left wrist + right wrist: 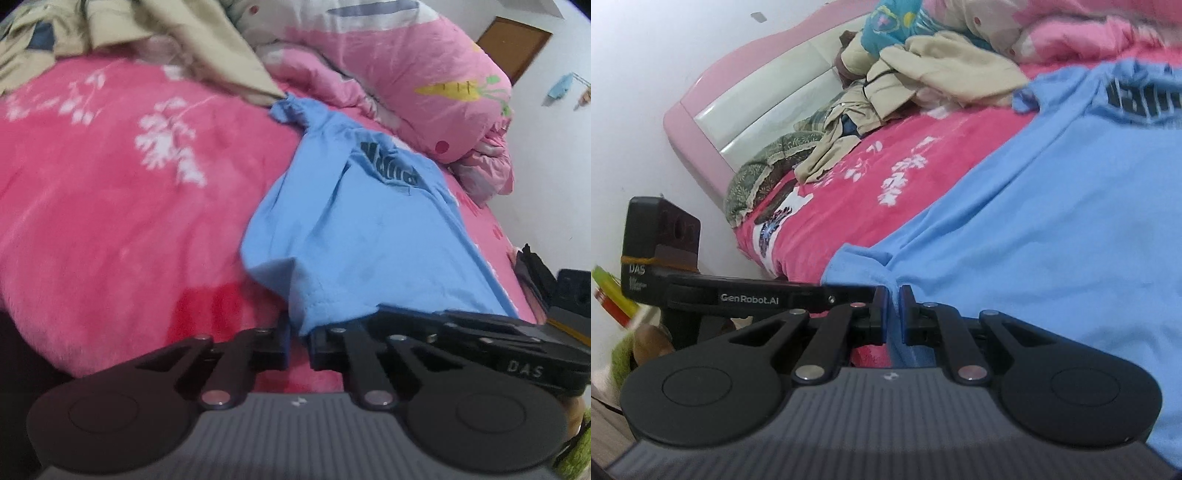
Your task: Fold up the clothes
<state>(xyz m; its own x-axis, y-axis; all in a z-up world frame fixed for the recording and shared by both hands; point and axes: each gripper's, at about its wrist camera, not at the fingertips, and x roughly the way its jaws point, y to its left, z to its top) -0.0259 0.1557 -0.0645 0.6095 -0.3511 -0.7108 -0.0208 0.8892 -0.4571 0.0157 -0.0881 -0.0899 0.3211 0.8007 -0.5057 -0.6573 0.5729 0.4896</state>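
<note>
A light blue T-shirt (369,229) with a dark print on its chest lies stretched across the pink floral blanket (110,192). My left gripper (298,341) is shut on the shirt's near edge, with blue cloth pinched between its fingers. In the right wrist view the same blue T-shirt (1052,229) fills the right side, and my right gripper (894,314) is shut on a bunched fold of its hem. The other gripper's black body (746,295) reaches in from the left, close beside my right fingers. The other gripper (480,332) also shows at the lower right of the left wrist view.
A heap of beige clothes (923,70) lies near the pink headboard (713,110). A pink quilt with a carrot print (417,74) is piled at the far right. A green patterned cloth (764,177) sits at the bed's corner. A white wall (554,147) runs past the bed.
</note>
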